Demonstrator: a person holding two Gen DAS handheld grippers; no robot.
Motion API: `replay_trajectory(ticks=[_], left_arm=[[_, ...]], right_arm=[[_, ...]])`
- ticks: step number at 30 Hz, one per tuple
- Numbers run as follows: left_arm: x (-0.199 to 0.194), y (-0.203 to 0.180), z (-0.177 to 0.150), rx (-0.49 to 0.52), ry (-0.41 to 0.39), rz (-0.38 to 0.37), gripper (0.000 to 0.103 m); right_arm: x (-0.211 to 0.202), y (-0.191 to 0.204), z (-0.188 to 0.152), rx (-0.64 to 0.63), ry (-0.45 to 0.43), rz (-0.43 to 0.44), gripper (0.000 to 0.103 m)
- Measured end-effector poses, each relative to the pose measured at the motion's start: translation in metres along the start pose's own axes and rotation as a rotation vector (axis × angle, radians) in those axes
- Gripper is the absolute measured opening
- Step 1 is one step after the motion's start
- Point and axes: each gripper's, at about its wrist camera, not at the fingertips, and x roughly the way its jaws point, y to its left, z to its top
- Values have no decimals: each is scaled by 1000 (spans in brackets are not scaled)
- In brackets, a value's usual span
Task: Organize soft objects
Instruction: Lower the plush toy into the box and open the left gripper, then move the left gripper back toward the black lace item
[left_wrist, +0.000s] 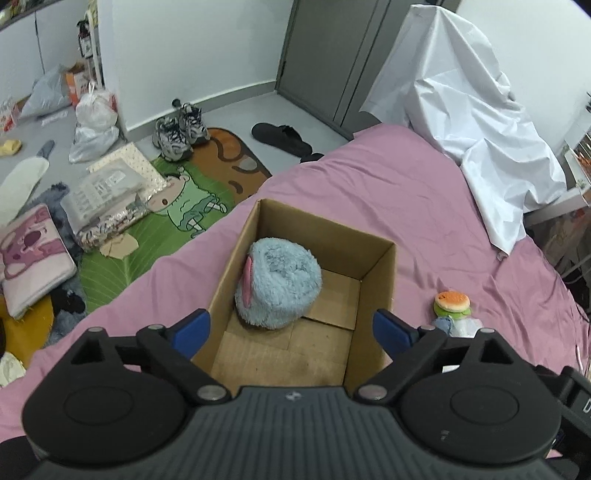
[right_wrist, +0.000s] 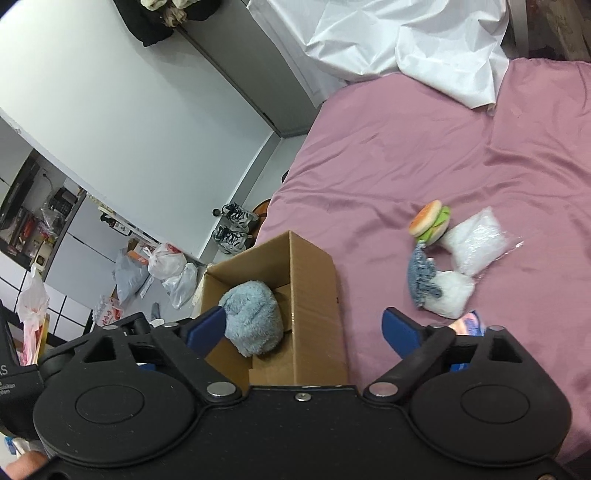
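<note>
pink item (right_wrist: 468, 323) behind gripper, denim plush (right_wrist: 422, 277) blurred

Box (left_wrist: 373, 273): plain brown corrugated cardboard, matt, floor scuffed. Plush toy (left_wrist: 279, 282) inside: pale blue long-pile fleece, shaggy, with a smooth pink cloth edge. Bed sheet (left_wrist: 388, 192): mauve woven cloth, faint sheen, lightly creased. Far right, a white sheet (left_wrist: 476, 110) is noted as thin, slick, sharply crumpled. Clear glossy plastic bags (right_wrist: 474, 242) hold white stuffing. Gripper fingers (left_wrist: 194, 330): blue matt plastic.
</note>
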Motion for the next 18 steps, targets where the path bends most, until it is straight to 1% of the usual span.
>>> replay_trajectory(ticks=[7, 18], left_arm=[[-15, -13, -12, 45, -1, 14, 95], [-35, -27, -24, 82, 0, 48, 95]], right_arm=[[-23, -13, -1, -20, -27, -2, 103], [-52, -49, -2, 38, -42, 2, 103]])
